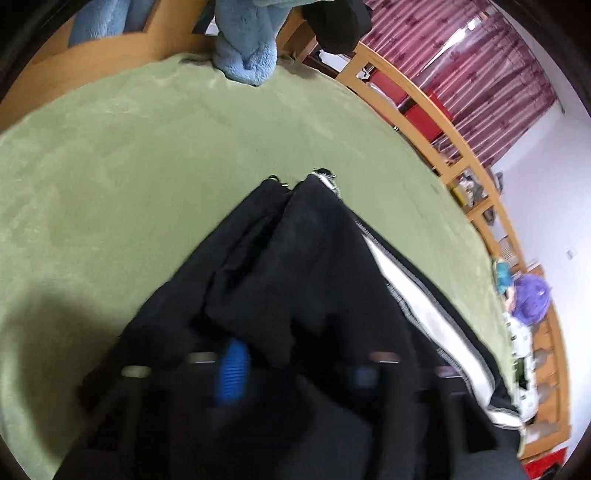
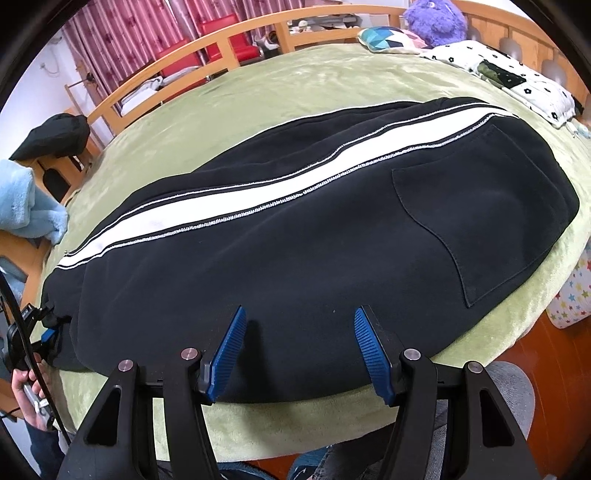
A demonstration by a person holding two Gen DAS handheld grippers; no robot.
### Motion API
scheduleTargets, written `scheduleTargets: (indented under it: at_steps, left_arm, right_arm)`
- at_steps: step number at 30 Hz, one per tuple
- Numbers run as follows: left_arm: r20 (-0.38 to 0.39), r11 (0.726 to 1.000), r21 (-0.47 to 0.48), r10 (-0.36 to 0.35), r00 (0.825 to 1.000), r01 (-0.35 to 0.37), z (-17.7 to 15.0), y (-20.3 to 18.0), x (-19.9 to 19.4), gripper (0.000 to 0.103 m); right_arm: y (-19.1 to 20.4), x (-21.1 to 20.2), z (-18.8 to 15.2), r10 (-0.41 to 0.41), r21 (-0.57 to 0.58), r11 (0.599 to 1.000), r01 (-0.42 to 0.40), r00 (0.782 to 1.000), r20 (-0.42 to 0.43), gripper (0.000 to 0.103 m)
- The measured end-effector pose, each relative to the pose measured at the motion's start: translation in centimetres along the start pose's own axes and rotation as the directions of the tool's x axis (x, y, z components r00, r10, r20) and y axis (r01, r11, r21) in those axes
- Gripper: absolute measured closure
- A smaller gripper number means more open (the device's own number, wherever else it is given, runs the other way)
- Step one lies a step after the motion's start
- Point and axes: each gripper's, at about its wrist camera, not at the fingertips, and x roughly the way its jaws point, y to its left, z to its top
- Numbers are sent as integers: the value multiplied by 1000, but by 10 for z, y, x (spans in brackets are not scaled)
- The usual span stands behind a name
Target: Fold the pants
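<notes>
Black pants (image 2: 295, 229) with a white side stripe (image 2: 258, 184) lie lengthwise on a green blanket (image 2: 258, 92). The pocket and waist end are at the right, the cuffs at the left. In the right wrist view my right gripper (image 2: 300, 313) hovers open over the pants' near edge, with nothing between its blue pads (image 2: 229, 343). My left gripper (image 2: 48, 334) is at the cuff end at far left. In the blurred left wrist view, black cloth (image 1: 295, 258) is bunched between the left gripper's (image 1: 299, 369) pads and spills over them. One blue pad (image 1: 232, 373) shows clearly.
A light blue fleece (image 2: 26, 206) and a black garment (image 2: 55, 136) sit at the bed's left end. A floral pillow (image 2: 517, 81) and purple plush (image 2: 436, 18) are at the far right. A wooden rail (image 2: 221, 40) runs behind. A person's hand (image 2: 26, 387) holds the left tool.
</notes>
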Motion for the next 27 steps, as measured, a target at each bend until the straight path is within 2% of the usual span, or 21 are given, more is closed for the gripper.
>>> scheduleTargets:
  at_steps: [1,2,8,10,13,15,16,17,19,22,27]
  left_arm:
    - [-8,1000,-7,-4,1000,4,1,2,0,89]
    - [-10,1000,-8,-9,1000,9,3,1,-3,92]
    - [66,999,-25,-26,997,28,12,15,-74,95]
    - [44,998,-42,-51,998,53,10,25,-88,95]
    - [9,1000,-11,19,1000,-19,-6,27,-87,94]
    - [-54,996,4,87,995,-87,-14,28,-74,90]
    - [-70,993,1,119,990,-119,-18,31,-72,85]
    - [-92,986,-3,168,981,-169,-22,32,-70,74]
    - [-116,984,-9,175,978,-178,-32,33,-71,67]
    - [-101,983,41,184,978,-180,-45,18,-77,55]
    - [-23,958,185,228,973,-220,-68,-32,-80,53]
  right_arm:
    - [1,1,1,1,-1,1000,-1,1000,-1,42]
    - [3,1,2,2,-2,1000,-2,1000,-1,42]
    - [9,-4,7,39,-9,999,-39,999,21,42]
    - [8,-7,7,53,-6,999,-53,998,29,42]
    - [4,-13,4,59,-9,998,-59,997,42,42]
    - [-3,-17,1,61,-2,998,-60,997,46,42]
    - [-8,-19,0,60,7,998,-60,997,47,42]
    - [-15,-22,-1,61,16,998,-62,997,50,42]
    - [-25,-31,-1,54,29,998,-56,996,64,42]
    - [-55,-47,-2,11,52,999,-16,994,105,41]
    - [-119,-62,5,-119,114,988,102,980,159,32]
